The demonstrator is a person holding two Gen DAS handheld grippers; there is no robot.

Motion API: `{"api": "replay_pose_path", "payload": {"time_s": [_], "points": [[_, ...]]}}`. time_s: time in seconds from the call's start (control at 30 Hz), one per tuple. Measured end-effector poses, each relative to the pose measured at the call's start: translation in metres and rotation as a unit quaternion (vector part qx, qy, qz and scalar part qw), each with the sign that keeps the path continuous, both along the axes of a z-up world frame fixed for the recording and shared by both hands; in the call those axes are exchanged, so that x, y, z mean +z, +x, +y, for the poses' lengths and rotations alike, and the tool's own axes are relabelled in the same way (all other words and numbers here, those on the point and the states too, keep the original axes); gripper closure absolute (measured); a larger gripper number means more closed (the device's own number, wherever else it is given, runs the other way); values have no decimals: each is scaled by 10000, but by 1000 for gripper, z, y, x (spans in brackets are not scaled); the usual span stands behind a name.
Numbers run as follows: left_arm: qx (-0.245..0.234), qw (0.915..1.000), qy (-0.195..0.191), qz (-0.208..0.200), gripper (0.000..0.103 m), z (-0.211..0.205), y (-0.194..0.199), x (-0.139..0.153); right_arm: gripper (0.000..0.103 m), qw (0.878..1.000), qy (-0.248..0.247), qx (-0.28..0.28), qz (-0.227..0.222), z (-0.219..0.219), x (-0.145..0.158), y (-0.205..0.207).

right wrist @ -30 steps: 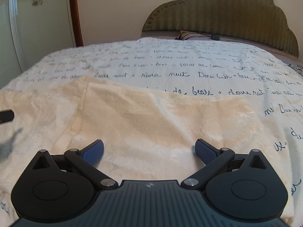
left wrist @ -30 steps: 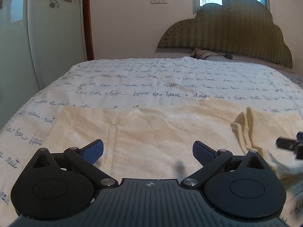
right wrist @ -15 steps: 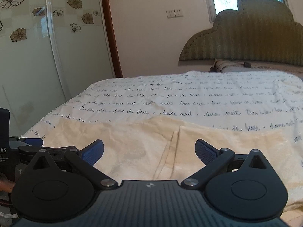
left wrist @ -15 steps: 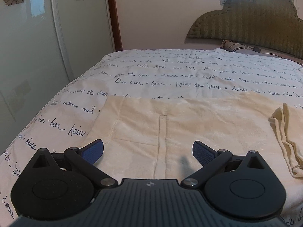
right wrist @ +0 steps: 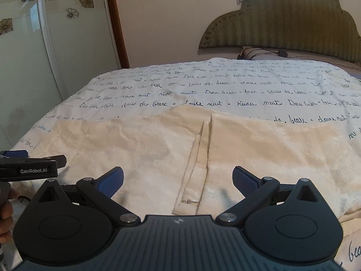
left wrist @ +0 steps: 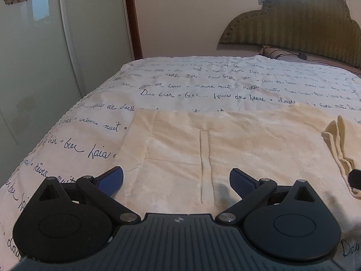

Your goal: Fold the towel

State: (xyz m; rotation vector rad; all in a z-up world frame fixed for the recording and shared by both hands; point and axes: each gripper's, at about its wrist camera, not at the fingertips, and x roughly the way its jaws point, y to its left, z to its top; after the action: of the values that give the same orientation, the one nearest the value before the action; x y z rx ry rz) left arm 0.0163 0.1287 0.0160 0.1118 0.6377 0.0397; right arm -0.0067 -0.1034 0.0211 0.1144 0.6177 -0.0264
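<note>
A cream towel [left wrist: 225,142] lies spread across the near part of the bed, with a narrow sewn strip running down it. Its right end is folded over, and the fold's layered edge [left wrist: 338,140] shows in the left wrist view. In the right wrist view the same towel [right wrist: 146,149] shows that folded edge [right wrist: 198,158] down its middle. My left gripper [left wrist: 176,181] is open just above the towel's near left part, holding nothing. My right gripper [right wrist: 178,180] is open over the fold edge, also empty. The left gripper [right wrist: 29,166] appears at the right wrist view's left edge.
The bed wears a white cover [left wrist: 203,85] with dark handwritten script. A green padded headboard [left wrist: 293,27] and a pillow [left wrist: 277,52] are at the far end. A glass door [left wrist: 33,67] and a wooden door frame [left wrist: 133,22] stand left of the bed. A hand [right wrist: 5,212] holds the left gripper.
Both grippers have pulled back and risen from the towel, staying open. The right one swung left, so the folded edge now sits in front of it. The towel has not moved.
</note>
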Motion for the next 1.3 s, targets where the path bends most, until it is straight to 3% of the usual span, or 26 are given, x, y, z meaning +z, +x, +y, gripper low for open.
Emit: {"api": "replay_pose_path", "payload": {"time_s": [0.1, 0.13, 0.23, 0.3, 0.37, 0.5, 0.57, 0.63, 0.67, 0.7, 0.77, 0.9, 1.0, 1.2, 1.3], "points": [[-100, 9999, -60, 96, 4, 11, 0, -5, 0, 9996, -41, 156, 246, 4, -13, 5], [-113, 9998, -41, 133, 10, 14, 0, -7, 0, 9990, -75, 191, 401, 6, -20, 8], [-224, 9996, 1, 149, 16, 27, -5, -10, 0, 9967, -640, 318, 386, 19, -33, 7], [-235, 9995, -152, 112, 24, 34, -8, -4, 0, 9954, -805, 358, 390, 23, -35, 7], [-278, 9987, -415, 94, 24, 40, -7, 4, 0, 9949, -775, 476, 443, 20, -31, 6], [-501, 9942, -929, 186, 21, 34, 5, 18, 0, 9984, -343, 381, -228, -6, 2, -2], [-653, 9918, -1075, 210, 21, 20, 17, 23, 1, 9969, -632, 269, -381, -18, 14, 5], [-932, 9887, -1153, 207, 21, -3, 28, 29, 19, 9905, -1273, -20, -524, -29, 21, 13], [-1134, 9870, -1120, 229, 18, -17, 35, 31, 41, 9854, -1602, -189, -539, -34, 22, 16], [-1327, 9855, -1021, 277, 17, -34, 42, 31, 56, 9815, -1816, -344, -504, -42, 23, 19], [-1663, 9834, -647, 329, 16, -70, 55, 25, 68, 9850, -1632, -381, -405, -62, 23, 22], [-2086, 9770, -110, 424, 17, -130, 78, 3, 69, 9946, -972, -285, -202, -87, 15, 24], [-2327, 9709, -106, 553, 17, -154, 90, -10, 69, 9955, -896, -233, -205, -87, 7, 21], [-2406, 9679, 116, 719, 19, -182, 112, -26, 69, 9957, -921, 11, -136, -81, -2, 30], [-2282, 9711, 105, 690, 16, -189, 123, -29, 69, 9965, -819, 34, -158, -83, -2, 42]]}}
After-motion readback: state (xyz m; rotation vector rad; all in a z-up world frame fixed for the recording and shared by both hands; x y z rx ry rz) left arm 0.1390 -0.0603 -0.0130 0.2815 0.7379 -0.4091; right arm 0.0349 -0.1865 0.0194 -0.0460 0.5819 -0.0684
